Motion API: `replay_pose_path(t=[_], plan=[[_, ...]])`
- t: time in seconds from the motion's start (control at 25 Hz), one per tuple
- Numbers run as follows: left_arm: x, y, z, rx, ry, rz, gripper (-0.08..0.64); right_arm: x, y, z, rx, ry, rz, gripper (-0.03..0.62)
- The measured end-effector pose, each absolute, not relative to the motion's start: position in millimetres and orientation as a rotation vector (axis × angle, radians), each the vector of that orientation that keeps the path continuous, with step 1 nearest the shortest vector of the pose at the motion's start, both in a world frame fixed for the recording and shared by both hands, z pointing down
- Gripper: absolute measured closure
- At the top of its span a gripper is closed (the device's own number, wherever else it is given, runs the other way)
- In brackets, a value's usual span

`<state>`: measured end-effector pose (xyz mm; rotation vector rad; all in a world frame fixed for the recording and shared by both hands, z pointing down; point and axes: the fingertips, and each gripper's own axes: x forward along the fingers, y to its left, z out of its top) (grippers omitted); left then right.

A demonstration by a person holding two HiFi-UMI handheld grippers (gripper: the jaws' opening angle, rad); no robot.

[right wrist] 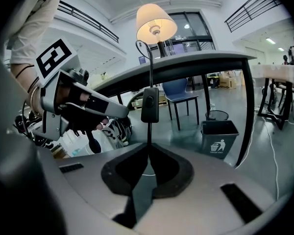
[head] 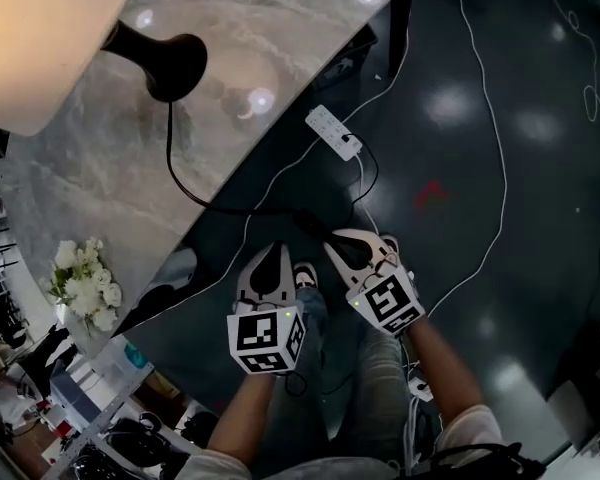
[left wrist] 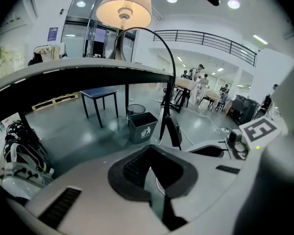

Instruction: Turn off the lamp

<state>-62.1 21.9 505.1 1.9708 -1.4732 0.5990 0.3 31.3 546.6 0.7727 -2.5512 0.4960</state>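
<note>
The lamp is lit: its shade glows at the top left and its black base stands on the marble table. The black cord drops off the table edge toward both grippers. My right gripper is shut on the cord just below the inline switch, which stands upright above its jaws. My left gripper is shut with nothing in it, close to the left of the switch. The lit shade shows above the table edge in both gripper views.
A white power strip and loose white cables lie on the dark floor. White flowers stand at the table's near-left end. A grey trash bin and a blue chair sit beyond the table.
</note>
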Motion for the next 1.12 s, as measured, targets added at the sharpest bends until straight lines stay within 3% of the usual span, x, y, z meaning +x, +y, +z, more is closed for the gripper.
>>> replay_pose_path(t=[0.4,0.48,0.64,1.12], plan=[[-48,17,468,2.060,-1.297,0.484,0.551,-5,33,525,0.816,-2.540,0.507,0.577],[-47,17,469,2.075,-1.263,0.489,0.481,-8,33,528,0.815,-2.536,0.506,0.577],[-38,13,469,2.099,-1.216,0.465,0.430,-8,34,529,0.804,-2.532,0.501,0.577],[-23,-5,472,2.092,-1.135,0.439,0.419,-7,46,531,0.745,-2.553,0.515,0.577]])
